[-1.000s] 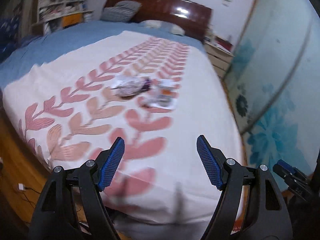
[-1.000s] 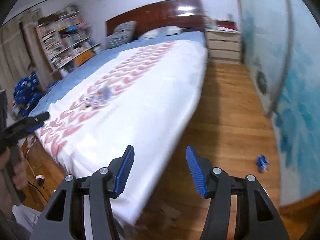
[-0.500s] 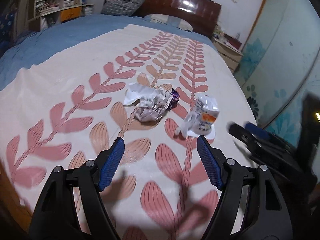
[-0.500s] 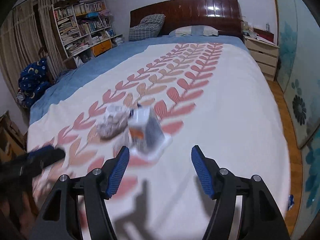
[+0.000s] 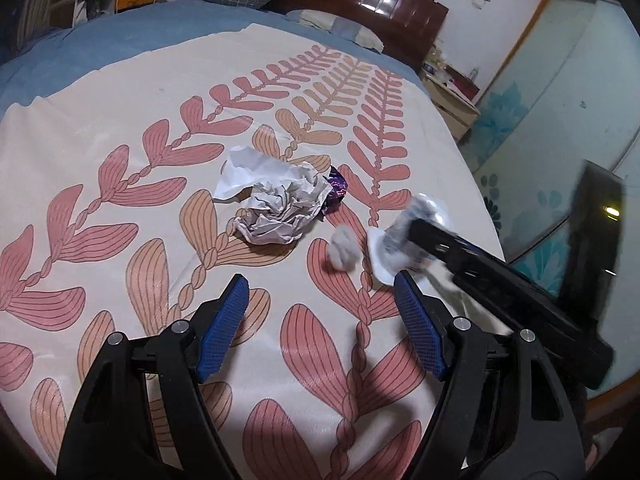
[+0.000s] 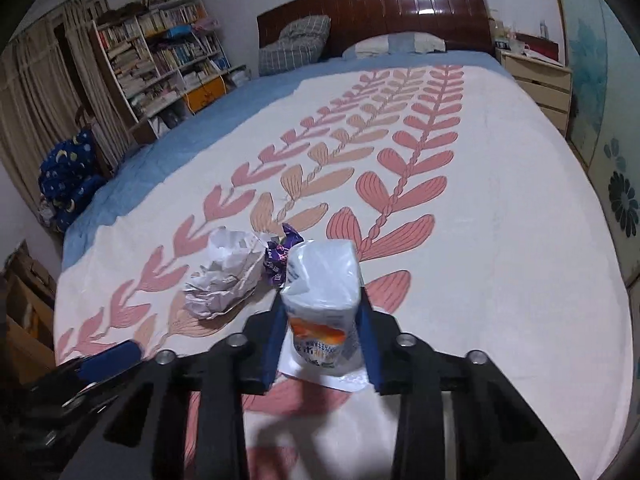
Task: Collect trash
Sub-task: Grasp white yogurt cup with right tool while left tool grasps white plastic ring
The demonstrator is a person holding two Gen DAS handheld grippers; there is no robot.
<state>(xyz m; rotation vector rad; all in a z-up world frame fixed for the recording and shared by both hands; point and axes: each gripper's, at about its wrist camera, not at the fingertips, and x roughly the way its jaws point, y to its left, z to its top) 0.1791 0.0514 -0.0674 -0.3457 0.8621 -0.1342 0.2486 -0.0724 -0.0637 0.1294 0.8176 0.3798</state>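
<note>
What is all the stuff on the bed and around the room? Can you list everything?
Drink carton: one, white with orange, between the right gripper's fingers
Crumpled paper: one, white, mid-bed
Candy wrapper: one, purple, touching the paper
Small wad: one, grey-white, beside the carton
Bedspread: one, cream with pink leaves
Pillows: two, checked and pale, at the headboard
Bookshelf: one, left wall
Nightstand: one, beige, right
Left gripper: open, empty
Right gripper: shut on carton

Leaf-print bed under crumpled paper, purple wrapper.
</note>
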